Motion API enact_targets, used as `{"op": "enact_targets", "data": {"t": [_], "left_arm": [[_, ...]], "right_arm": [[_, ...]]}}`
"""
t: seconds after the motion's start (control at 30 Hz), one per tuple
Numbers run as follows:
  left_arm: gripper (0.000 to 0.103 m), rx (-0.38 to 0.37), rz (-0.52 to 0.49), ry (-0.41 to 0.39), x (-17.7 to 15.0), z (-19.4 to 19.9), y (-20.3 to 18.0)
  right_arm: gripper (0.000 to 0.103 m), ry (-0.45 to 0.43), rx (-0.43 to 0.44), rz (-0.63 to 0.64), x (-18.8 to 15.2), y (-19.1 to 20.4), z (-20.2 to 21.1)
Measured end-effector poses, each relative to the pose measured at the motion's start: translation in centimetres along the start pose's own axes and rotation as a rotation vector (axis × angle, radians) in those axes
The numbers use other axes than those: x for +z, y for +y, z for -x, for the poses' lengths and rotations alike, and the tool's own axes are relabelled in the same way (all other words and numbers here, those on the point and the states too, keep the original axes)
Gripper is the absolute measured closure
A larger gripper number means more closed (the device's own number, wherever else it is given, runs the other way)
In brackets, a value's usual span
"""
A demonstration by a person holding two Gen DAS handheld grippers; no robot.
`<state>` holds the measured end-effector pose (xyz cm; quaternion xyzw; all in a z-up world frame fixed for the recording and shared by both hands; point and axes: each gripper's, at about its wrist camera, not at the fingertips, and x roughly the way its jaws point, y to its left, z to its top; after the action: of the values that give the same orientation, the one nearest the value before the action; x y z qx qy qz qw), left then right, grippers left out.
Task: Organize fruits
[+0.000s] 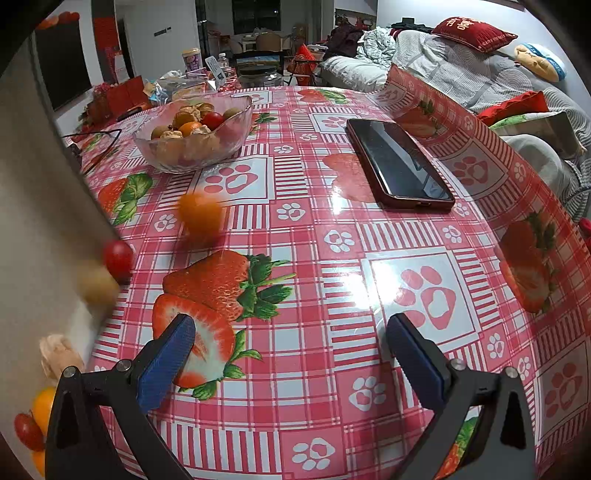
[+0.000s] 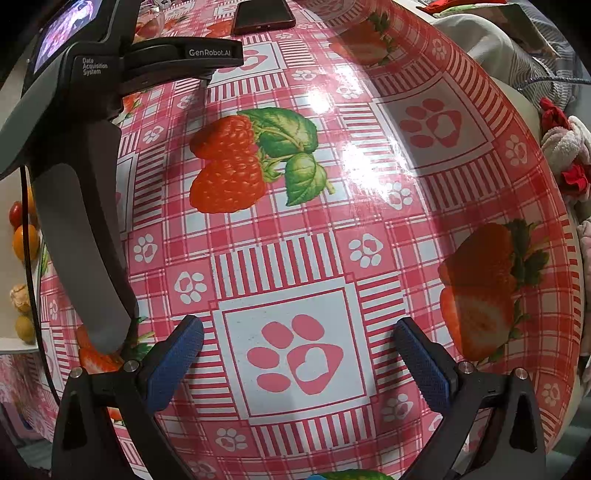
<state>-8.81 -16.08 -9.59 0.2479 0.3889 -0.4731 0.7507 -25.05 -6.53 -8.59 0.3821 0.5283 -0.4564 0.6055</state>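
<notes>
A glass bowl [image 1: 192,147] heaped with small fruits stands at the back left of the strawberry-print tablecloth [image 1: 314,295]. An orange fruit [image 1: 201,218] shows blurred in front of the bowl. A red cherry tomato [image 1: 118,258] and a blurred yellowish fruit [image 1: 98,286] sit at the edge of a pale surface [image 1: 44,221] on the left. More fruits lie on that surface: a tomato [image 2: 14,214], an orange one [image 2: 26,240]. My left gripper [image 1: 291,332] is open and holds nothing. My right gripper [image 2: 299,332] is open over a paw print, also holding nothing.
A dark phone [image 1: 399,164] lies on the cloth right of the bowl. The left gripper's black handle [image 2: 85,184] crosses the right wrist view's left side. Jars and packets [image 1: 192,59] crowd the far end. A sofa with cushions [image 1: 472,33] lies beyond the right edge.
</notes>
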Motion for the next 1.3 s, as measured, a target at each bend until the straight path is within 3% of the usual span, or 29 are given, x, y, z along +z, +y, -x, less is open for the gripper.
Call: {"op": "enact_targets", "data": {"t": [1.3], "left_arm": [[0.0, -0.001, 0.002, 0.0, 0.07, -0.02, 0.07]], "right_arm": [[0.0, 0.003, 0.006, -0.006, 0.17, -0.04, -0.16]]}}
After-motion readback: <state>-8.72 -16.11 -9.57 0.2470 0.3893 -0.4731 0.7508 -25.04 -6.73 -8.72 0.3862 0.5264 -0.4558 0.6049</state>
